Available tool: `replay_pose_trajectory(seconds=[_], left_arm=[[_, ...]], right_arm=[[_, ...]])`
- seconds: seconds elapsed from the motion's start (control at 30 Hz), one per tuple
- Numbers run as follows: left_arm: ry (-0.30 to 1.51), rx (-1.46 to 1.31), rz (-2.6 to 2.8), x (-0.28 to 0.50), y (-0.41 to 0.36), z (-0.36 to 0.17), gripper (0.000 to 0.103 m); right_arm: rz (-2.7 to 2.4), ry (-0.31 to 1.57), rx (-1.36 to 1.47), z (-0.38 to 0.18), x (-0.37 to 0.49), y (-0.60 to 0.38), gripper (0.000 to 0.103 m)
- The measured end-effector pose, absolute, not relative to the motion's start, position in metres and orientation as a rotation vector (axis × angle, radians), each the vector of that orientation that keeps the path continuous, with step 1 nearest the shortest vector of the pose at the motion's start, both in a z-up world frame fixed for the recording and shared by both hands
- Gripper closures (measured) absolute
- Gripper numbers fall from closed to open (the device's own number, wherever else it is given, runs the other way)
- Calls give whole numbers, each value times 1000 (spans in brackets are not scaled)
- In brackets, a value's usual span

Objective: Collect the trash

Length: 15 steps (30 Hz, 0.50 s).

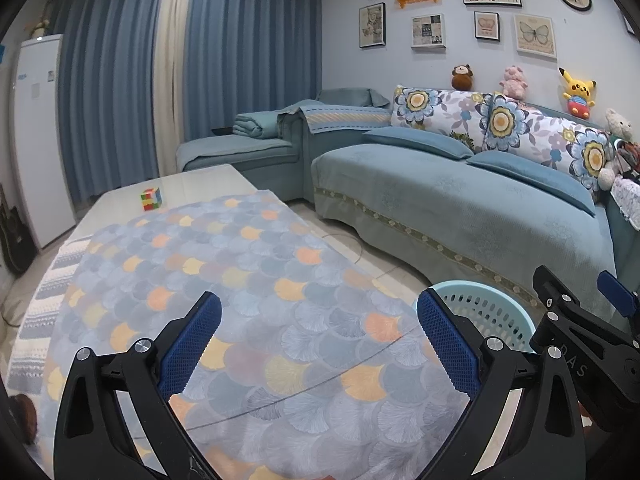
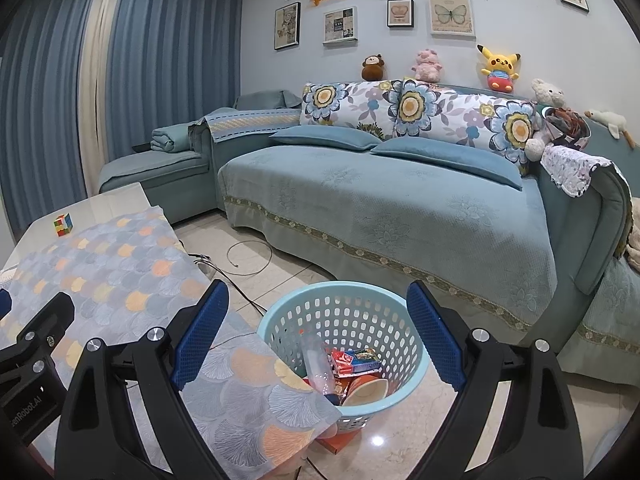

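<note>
A light blue perforated trash basket [image 2: 316, 312] stands on the floor beside the table corner. Inside it lie a clear plastic bottle [image 2: 316, 364], a red and blue packet [image 2: 356, 360] and an orange and white cup [image 2: 366, 392]. My right gripper [image 2: 316, 340] hangs open above the basket with nothing between its blue pads. My left gripper [image 1: 320, 344] is open over the scale-patterned tablecloth [image 1: 240, 280], empty too. The basket's rim [image 1: 486, 292] shows at the right in the left wrist view, behind the right gripper's black body [image 1: 580, 320].
A colourful puzzle cube [image 1: 151, 198] sits on the bare far end of the table [image 1: 192, 184]. A blue sofa [image 2: 380, 208] with floral cushions and plush toys runs along the wall. A cable [image 2: 248, 256] lies on the tiled floor. Something orange [image 2: 336, 444] lies under the basket.
</note>
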<state>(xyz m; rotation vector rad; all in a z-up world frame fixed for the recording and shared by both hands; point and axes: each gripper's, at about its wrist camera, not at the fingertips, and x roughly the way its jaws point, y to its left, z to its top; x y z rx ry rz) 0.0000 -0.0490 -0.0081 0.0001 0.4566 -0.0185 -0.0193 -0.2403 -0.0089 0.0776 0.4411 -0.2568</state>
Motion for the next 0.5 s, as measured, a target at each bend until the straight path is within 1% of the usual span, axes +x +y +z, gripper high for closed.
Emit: replay_pose_trajectory(seconds=[0.5], left_arm=[[479, -24, -20, 8, -36, -10, 7]], right_arm=[[-257, 444, 79, -9, -20, -242, 17]])
